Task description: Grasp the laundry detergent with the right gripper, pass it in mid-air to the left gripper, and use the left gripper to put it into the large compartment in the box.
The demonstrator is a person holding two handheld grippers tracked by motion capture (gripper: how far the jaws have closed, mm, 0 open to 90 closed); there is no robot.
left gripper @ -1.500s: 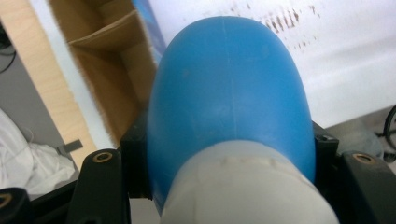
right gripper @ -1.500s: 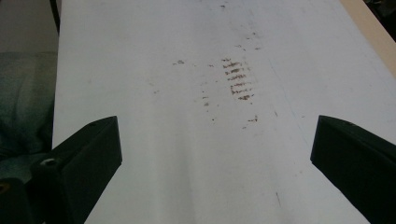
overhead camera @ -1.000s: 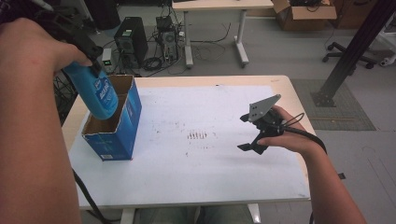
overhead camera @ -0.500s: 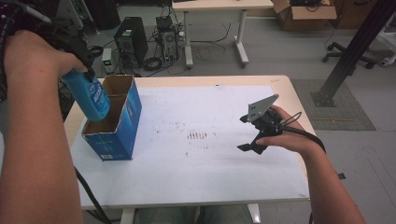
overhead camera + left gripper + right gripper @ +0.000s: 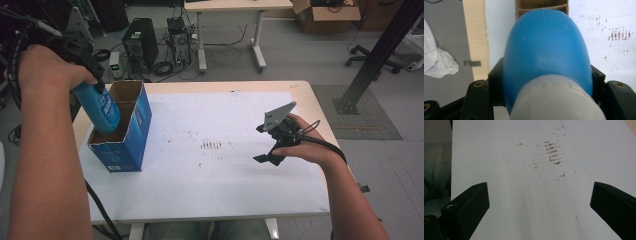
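The left gripper is being held clamped on a blue bottle, with its two black jaws pressed against the bottle's sides just below the white cap, as is being shown in the left gripper view. The bottle is being held tilted, cap end up toward the hand and rounded base down, and its lower end is being shown inside the open top of a blue cardboard box. The box is being seen standing upright near the left edge of the table, its brown flaps folded open. Whether the bottle's base is touching the inside of the box cannot be told. In the left gripper view the bottle is being seen from its cap end, with the box's cardboard rim just beyond it and the white tabletop to the right.

The right gripper is being held with its jaws standing wide apart and nothing between them; in the right gripper view the bare white surface is being shown in the gap, with a patch of small brown marks farther off. This gripper is being held low over the right part of the table, well apart from the box, with its grey three-cornered plate tilted on top and its cable being trailed back along the person's forearm.
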